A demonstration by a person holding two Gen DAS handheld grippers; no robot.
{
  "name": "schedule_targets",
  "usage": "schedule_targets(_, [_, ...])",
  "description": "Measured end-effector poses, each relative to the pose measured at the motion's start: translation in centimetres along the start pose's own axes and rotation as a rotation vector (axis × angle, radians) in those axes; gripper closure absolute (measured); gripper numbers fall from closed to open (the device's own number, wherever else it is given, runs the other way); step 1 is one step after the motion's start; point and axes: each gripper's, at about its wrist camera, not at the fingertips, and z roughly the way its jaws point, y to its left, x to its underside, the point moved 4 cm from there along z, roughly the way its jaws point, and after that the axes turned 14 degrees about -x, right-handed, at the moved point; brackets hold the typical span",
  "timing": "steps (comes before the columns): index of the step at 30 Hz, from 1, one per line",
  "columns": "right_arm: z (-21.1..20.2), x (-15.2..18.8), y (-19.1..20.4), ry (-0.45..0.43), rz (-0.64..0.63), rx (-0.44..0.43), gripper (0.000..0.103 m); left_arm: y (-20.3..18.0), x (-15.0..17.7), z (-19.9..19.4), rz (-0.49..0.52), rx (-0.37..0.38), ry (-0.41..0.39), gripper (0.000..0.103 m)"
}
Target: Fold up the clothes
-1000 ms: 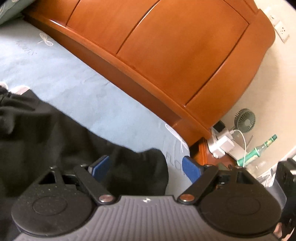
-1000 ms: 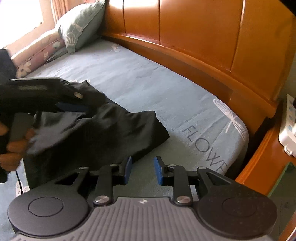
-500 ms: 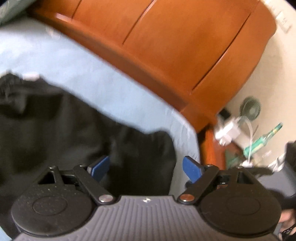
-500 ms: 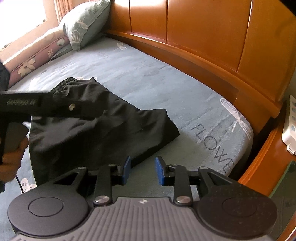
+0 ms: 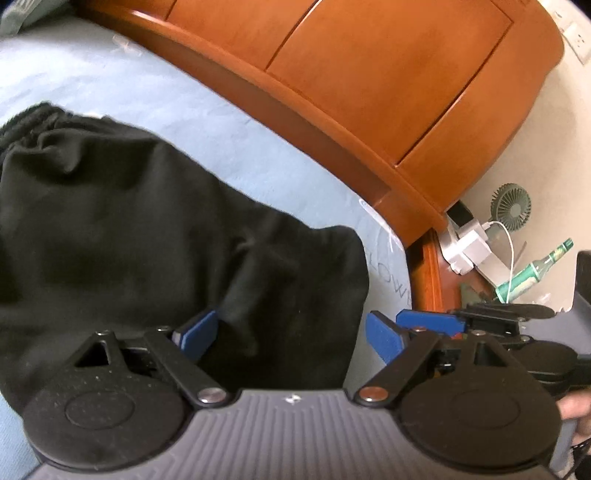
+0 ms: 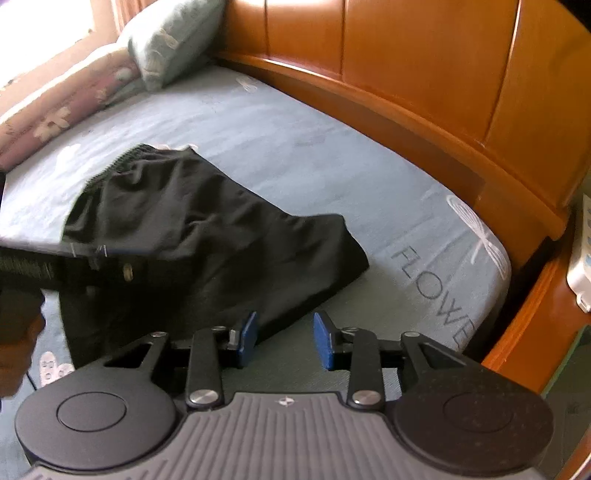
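Black cloth is what we are working on: a pair of shorts [image 6: 207, 240] lies flattened on the bed [image 6: 295, 147], its gathered waistband toward the pillow [image 6: 173, 33] and its hem corner near the printed lettering at the bed's foot end, close to the wooden headboard [image 5: 369, 74].

Our left tongs [image 5: 288, 332] stand wide, with the hem end of the shorts showing between the blue pads, though nothing is gripped; the pads [image 5: 195, 332] hang clear of the cloth as far as we can tell. Our right tongs [image 6: 284, 338] are narrower and have just been opening, with only bare sheet and the edge of the shorts beyond them, nothing between the jaws.

We judge the shorts light, limp and a little springy at the elastic waist. They will sag and crease wherever we lift them, and a single pinch would let the rest trail. The fabric looks matte, not slippery, so a modest pinch should hold. The best places to take hold seem to be the two corners of the hem end nearest us, one per tongs, pinching both layers together so that the fold carries over evenly toward the waistband. Grabbing only the top layer would open the leg and spoil the fold.
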Motion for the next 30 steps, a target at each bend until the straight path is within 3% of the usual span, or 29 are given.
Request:
schedule_targets(5, [0.3,-0.4,0.3,0.040,0.015,0.024,0.062,-0.1,-0.5,-2.6,0.002,0.001,-0.031,0.016])
schedule_targets(9, [0.1,-0.8,0.9,0.040,0.008,0.029,0.060,0.5,0.4,-4.8,0.028,-0.084,-0.065,0.016])
schedule_targets(14, [0.6,-1.1,1.5,0.052,0.019,0.033,0.059,1.8,2.1,-3.2,-0.006,-0.119,0.009,0.016])
schedule_targets(21, [0.8,-1.4,2.0,0.064,0.023,0.034,0.053,1.7,1.7,-4.8,-0.009,-0.113,-0.045,0.016])
schedule_targets(25, [0.9,-1.7,2.3,0.065,0.020,0.030,0.051,2.5,2.4,-3.4,-0.043,-0.136,0.022,0.017])
schedule_targets(30, [1.1,-2.0,3.0,0.077,0.012,0.024,0.045,2.1,2.4,-7.7,-0.017,-0.170,-0.152,0.016])
